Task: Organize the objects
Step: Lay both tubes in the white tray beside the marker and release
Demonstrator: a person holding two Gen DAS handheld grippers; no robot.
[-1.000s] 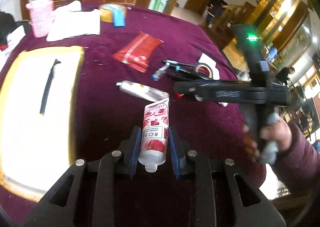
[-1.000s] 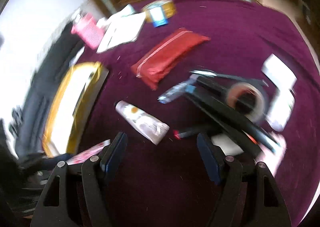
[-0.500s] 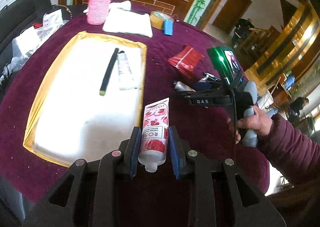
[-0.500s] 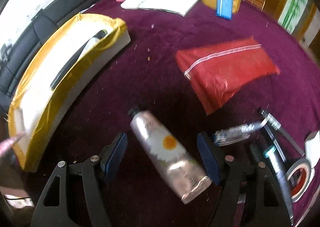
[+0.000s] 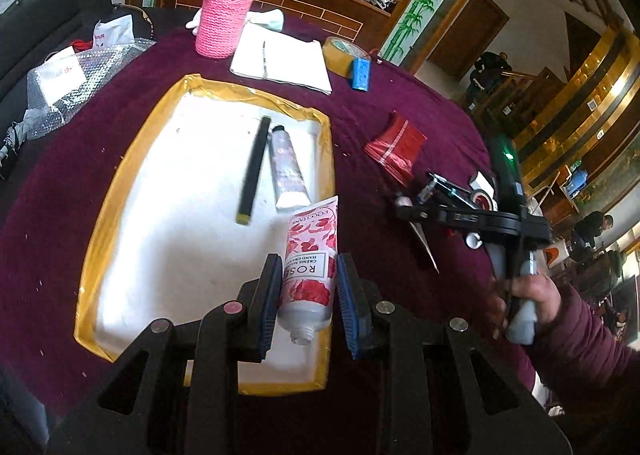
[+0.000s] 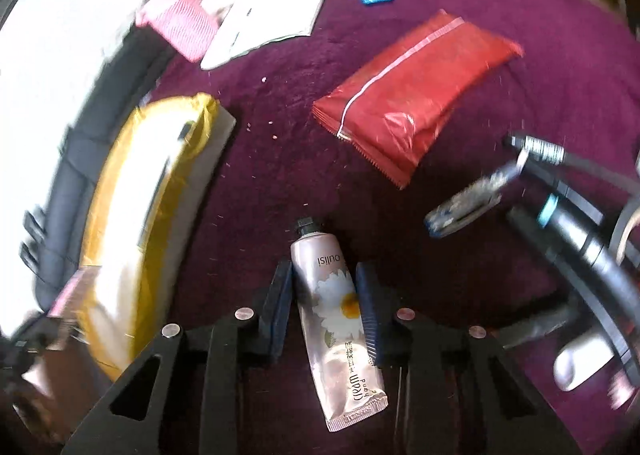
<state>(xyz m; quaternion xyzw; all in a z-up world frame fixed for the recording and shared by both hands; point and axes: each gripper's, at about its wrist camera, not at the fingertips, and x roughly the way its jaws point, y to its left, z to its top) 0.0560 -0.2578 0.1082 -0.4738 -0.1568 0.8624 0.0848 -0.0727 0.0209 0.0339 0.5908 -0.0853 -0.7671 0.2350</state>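
My left gripper is shut on a pink rose hand cream tube and holds it above the near right corner of the white tray with the yellow rim. In the tray lie a black stick and a pale cream tube. My right gripper is closed around a daisy hand cream tube that lies on the purple cloth, cap pointing away. The right gripper also shows in the left wrist view, to the right of the tray.
A red pouch lies beyond the daisy tube. Black tools, a tape roll and a small tube lie to the right. A pink-sleeved flask, white notebook, yellow tape roll and blue item stand at the back.
My left gripper has carried the rose tube left over the tray. My right gripper has closed in around the daisy tube, which lay between open fingers half a second ago.
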